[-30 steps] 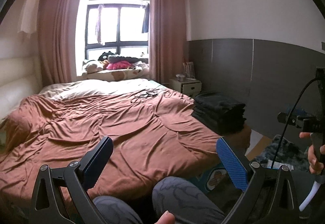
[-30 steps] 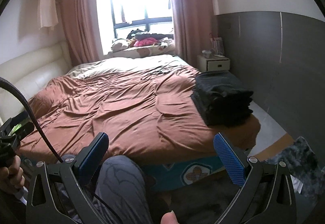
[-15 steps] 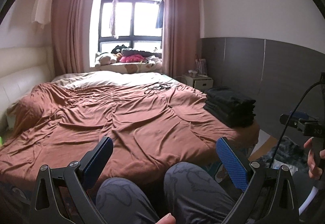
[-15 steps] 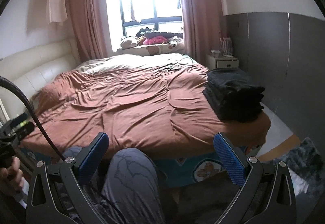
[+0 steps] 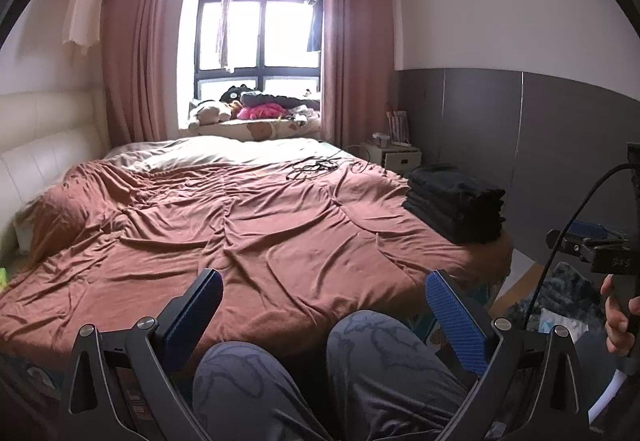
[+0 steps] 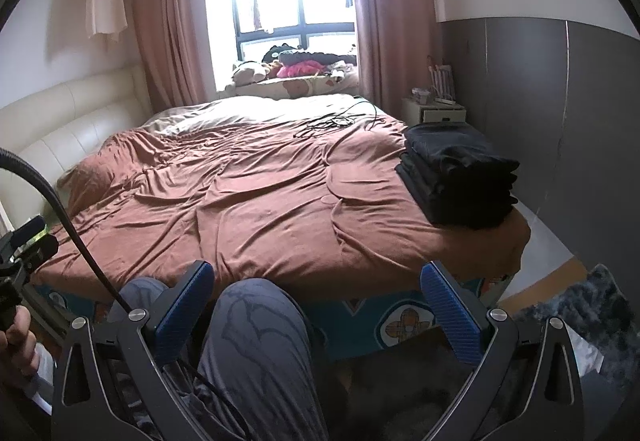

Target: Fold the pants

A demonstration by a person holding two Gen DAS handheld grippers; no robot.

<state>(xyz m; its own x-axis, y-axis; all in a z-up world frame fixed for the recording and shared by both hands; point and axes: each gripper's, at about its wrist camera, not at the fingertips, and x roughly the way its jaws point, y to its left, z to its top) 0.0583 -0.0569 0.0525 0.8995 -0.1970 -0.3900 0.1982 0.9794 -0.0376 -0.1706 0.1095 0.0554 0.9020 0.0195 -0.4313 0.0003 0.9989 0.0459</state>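
Left wrist view: left gripper (image 5: 320, 305), blue-padded fingers (image 5: 202, 305) spread wide, nothing between them, held above the person's knees (image 5: 360, 361) in grey patterned trousers at the foot edge of a bed (image 5: 240, 233).
Bed: covered by a wrinkled rust-brown cover; pale sheet (image 5: 240, 153) showing at the far end; cream padded headboard (image 5: 44, 157) along the left side.
Pants: stack of folded dark pants (image 5: 456, 201) on the right edge of the bed, near the front right corner, well apart from both grippers.
Cables: black tangle (image 5: 316, 165) lying on the cover near the far end.
Window: bright, dark-framed (image 5: 258, 41), pink curtains (image 5: 136, 53) either side; soft toys and clothes (image 5: 256, 107) heaped on the sill.
Nightstand: small, white (image 5: 396, 157), beyond the stack against the grey wall panel.
Right edge of this view: a hand (image 5: 620, 317) grasping the other tool's handle, with a black cable arching up.

Right wrist view: right gripper (image 6: 316, 297), fingers (image 6: 450, 313) likewise spread wide and holding nothing, above one knee (image 6: 256, 321).
Same stack of pants (image 6: 460, 173) on the bed's right edge.
Teal patterned bed base (image 6: 400, 317) visible below the cover.
Dark fuzzy rug (image 6: 592, 313) on the floor at right.
Left hand (image 6: 18, 345) at the frame's left edge, gripping its handle.
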